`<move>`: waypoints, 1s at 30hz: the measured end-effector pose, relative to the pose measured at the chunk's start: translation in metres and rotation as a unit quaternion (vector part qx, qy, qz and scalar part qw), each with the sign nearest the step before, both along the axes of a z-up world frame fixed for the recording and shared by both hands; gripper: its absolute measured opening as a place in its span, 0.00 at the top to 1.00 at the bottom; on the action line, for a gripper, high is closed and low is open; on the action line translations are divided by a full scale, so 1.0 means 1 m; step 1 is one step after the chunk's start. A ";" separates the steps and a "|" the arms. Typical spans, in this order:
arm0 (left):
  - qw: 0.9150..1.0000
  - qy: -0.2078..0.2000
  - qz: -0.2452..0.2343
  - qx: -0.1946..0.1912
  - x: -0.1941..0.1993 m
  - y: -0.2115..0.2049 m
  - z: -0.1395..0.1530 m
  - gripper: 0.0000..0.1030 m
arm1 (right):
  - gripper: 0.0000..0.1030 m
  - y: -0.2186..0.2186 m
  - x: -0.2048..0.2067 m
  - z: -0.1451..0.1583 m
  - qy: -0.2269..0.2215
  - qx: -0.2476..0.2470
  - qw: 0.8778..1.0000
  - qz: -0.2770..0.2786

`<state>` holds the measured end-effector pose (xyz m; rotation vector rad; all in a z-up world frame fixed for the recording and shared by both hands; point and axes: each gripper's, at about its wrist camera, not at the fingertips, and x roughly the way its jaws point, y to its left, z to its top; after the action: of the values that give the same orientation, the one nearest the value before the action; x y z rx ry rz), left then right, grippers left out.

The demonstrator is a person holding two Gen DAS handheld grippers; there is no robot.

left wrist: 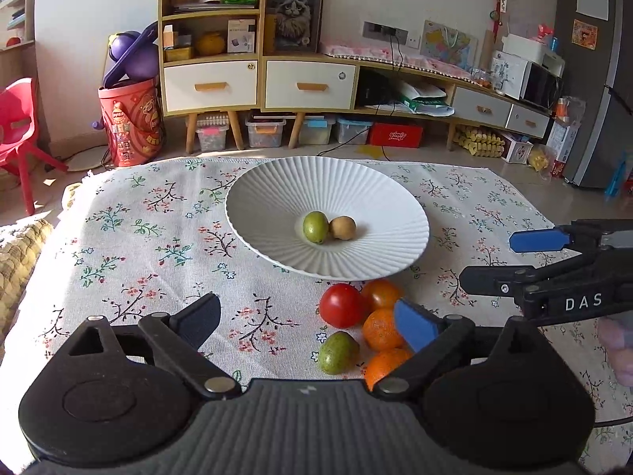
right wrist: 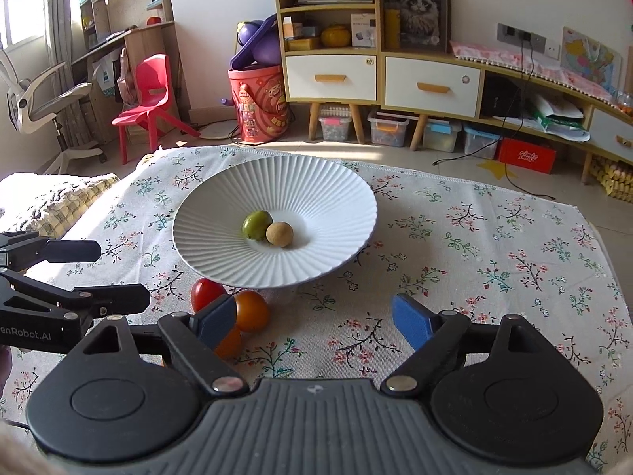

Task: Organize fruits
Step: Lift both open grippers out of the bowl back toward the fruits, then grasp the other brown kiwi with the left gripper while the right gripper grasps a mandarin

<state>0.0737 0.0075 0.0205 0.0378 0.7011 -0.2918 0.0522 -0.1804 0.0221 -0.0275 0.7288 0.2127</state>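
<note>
A white ribbed plate is sitting mid-table on a floral tablecloth, with bare cloth lying open to its left and right. A green fruit and a brown fruit are touching in its centre. A tomato, oranges and another green fruit are clustering just below its near rim. The left gripper is hovering wide open, holding nothing; the right gripper, lettered "DAS", is likewise gaping empty.
</note>
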 end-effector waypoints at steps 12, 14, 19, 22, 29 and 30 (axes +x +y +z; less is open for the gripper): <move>1.000 0.019 0.011 0.017 -0.024 0.011 -0.026 0.11 | 0.05 0.002 -0.017 -0.015 0.030 0.006 1.000 0.002; 0.999 0.026 0.014 0.022 -0.028 0.013 -0.031 0.11 | 0.03 0.000 -0.021 -0.017 0.029 0.003 1.000 0.002; 0.999 0.033 0.008 0.034 -0.039 0.013 -0.041 0.11 | 0.01 -0.004 -0.032 -0.025 0.036 -0.012 0.999 -0.007; 0.999 0.038 -0.001 0.034 -0.044 0.011 -0.044 0.11 | 0.01 -0.004 -0.035 -0.031 0.049 -0.010 0.999 -0.008; 0.998 0.047 -0.020 0.028 -0.049 0.000 -0.046 0.11 | 0.01 -0.006 -0.037 -0.036 0.064 -0.016 0.998 -0.011; 0.998 0.051 -0.022 0.027 -0.048 -0.002 -0.046 0.11 | 0.01 -0.006 -0.036 -0.037 0.066 -0.015 0.998 -0.013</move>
<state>0.0255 0.0055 -0.0254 0.0905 0.8108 -0.3178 0.0160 -0.1867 -0.0147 -0.0324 0.8625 0.1794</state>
